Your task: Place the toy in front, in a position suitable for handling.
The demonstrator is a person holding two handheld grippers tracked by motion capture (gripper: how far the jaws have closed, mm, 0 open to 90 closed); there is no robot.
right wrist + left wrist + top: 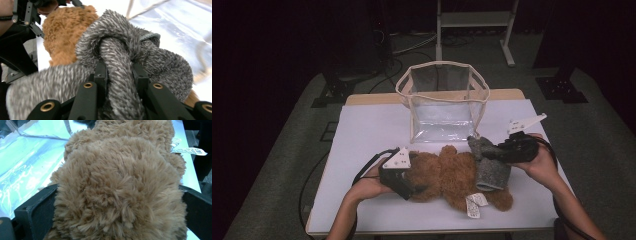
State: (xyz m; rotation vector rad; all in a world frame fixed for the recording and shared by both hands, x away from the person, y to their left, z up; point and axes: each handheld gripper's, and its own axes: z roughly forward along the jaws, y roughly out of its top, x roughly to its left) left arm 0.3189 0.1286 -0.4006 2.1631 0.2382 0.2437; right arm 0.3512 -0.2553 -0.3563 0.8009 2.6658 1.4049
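Shaggy brown plush bear (pixel 447 175) clamped in left claw (pixel 412 189), right claw (pixel 119 75) pinching its fuzzy grey knit garment (pixel 491 167)

The left gripper (pixel 412 187) is clamped at near left; the right gripper (pixel 492 152) is pinched closed, farther right.

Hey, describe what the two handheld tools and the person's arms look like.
Both tools, the left tool and the right tool, are black, each topped with a pale grey three-cornered plate and trailing a black cable. In the right gripper view, brass-coloured rivets stud the black jaw links. The forearms are bare, with no sleeves in sight.
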